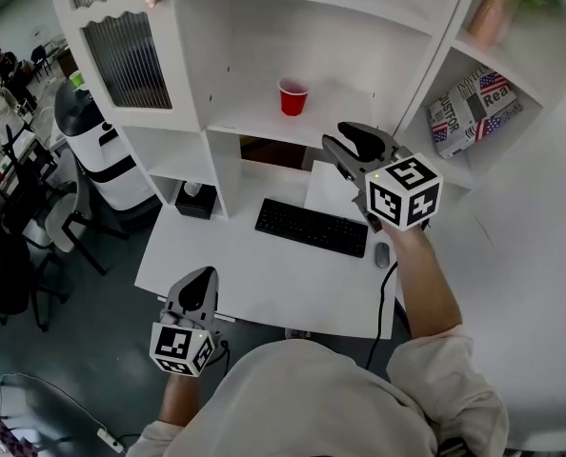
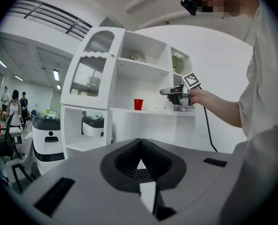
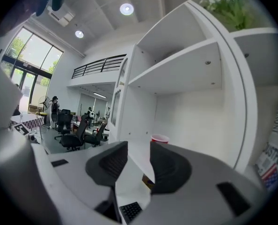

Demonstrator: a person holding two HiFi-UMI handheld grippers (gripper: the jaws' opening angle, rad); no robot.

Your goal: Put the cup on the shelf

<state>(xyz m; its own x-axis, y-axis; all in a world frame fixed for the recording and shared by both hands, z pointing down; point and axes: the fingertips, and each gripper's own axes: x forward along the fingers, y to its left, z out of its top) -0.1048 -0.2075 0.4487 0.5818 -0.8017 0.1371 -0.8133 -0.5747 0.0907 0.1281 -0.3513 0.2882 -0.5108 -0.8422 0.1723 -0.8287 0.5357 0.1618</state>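
Red cup (image 1: 293, 96) stands upright on the white shelf (image 1: 250, 122), free of both tools. Right gripper (image 1: 345, 143) is near it, jaws partly apart, empty. Left gripper (image 1: 205, 277) sits low over the desk edge, jaws together, empty. Risk: the right gripper swinging leftward could knock over the light cup.

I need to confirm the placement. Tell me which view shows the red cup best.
The head view: the red cup stands whole and upright on the shelf, unobstructed. The left gripper view shows it small and far off; the right gripper view shows only its rim past the right tool.
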